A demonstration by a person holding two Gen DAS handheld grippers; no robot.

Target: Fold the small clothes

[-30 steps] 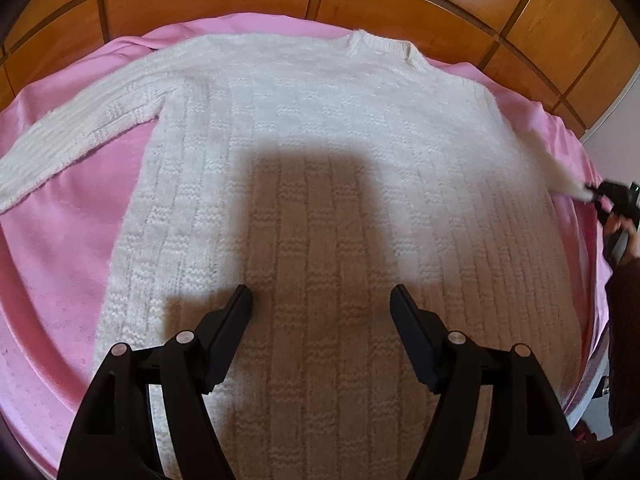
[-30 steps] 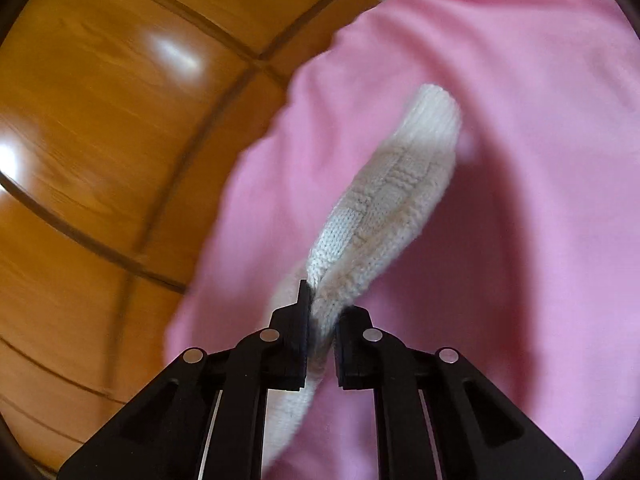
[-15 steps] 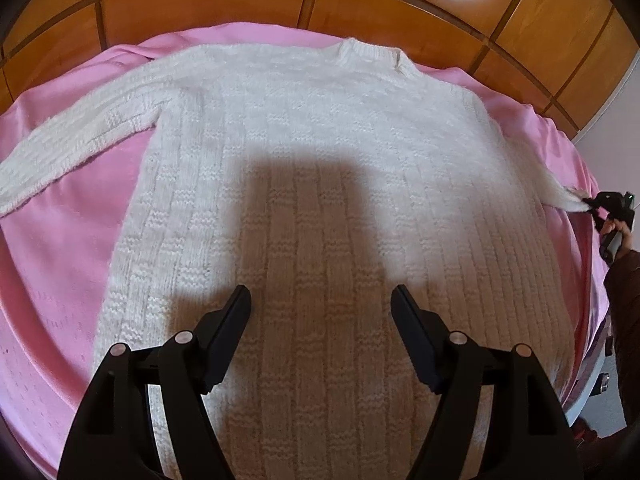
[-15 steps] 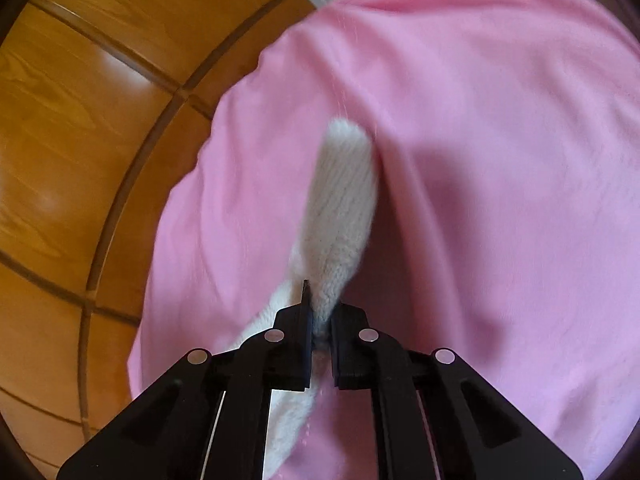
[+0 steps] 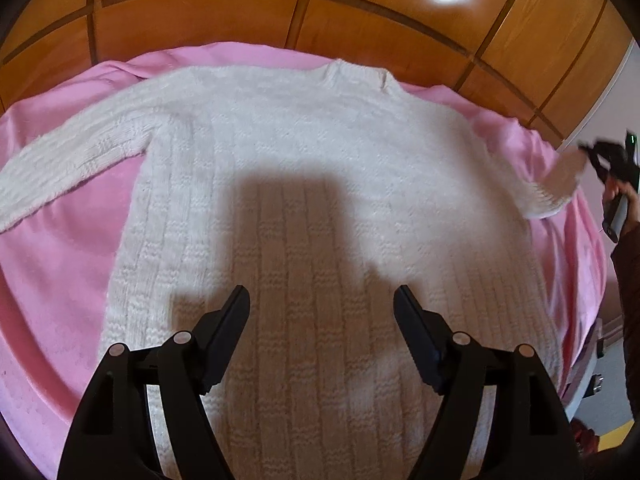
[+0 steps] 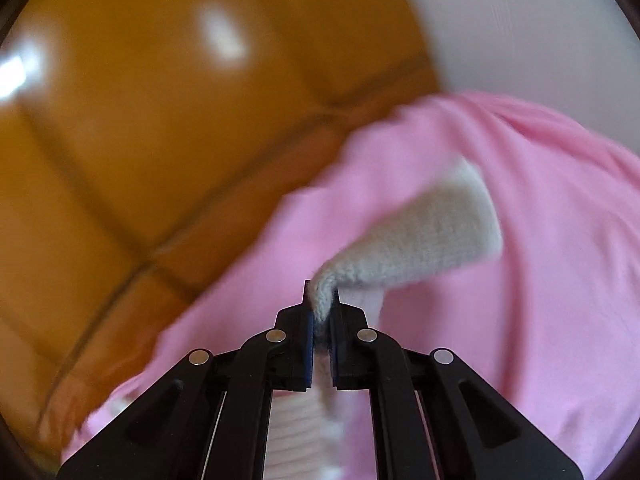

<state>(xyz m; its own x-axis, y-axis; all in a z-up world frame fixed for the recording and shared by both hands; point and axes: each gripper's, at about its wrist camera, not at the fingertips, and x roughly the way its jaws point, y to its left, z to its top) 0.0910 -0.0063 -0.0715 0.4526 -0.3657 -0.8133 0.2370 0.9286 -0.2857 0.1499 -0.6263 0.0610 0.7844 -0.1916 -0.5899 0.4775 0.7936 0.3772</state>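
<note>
A white knitted sweater [image 5: 320, 184] lies flat on a pink sheet [image 5: 52, 264], neck toward the wooden headboard. Its left sleeve [image 5: 68, 156] stretches out to the left. My left gripper [image 5: 322, 300] hovers open over the lower body of the sweater with nothing between its fingers. At the right edge, my right gripper [image 5: 588, 152] is shut on the cuff end of the right sleeve [image 5: 556, 184], which is lifted off the sheet. In the blurred right wrist view the right gripper [image 6: 321, 300] pinches the sleeve [image 6: 432, 236], which hangs forward over the pink sheet [image 6: 540, 280].
A glossy wooden headboard [image 5: 280, 8] runs behind the bed. A white wall [image 6: 540, 32] stands at the right. A person's hand and dark sleeve [image 5: 628, 240] hold the right gripper beyond the bed's right edge.
The right gripper has risen and rolled, lifting the right sleeve's cuff off the sheet. The left gripper has stayed over the sweater's body, tilting a little.
</note>
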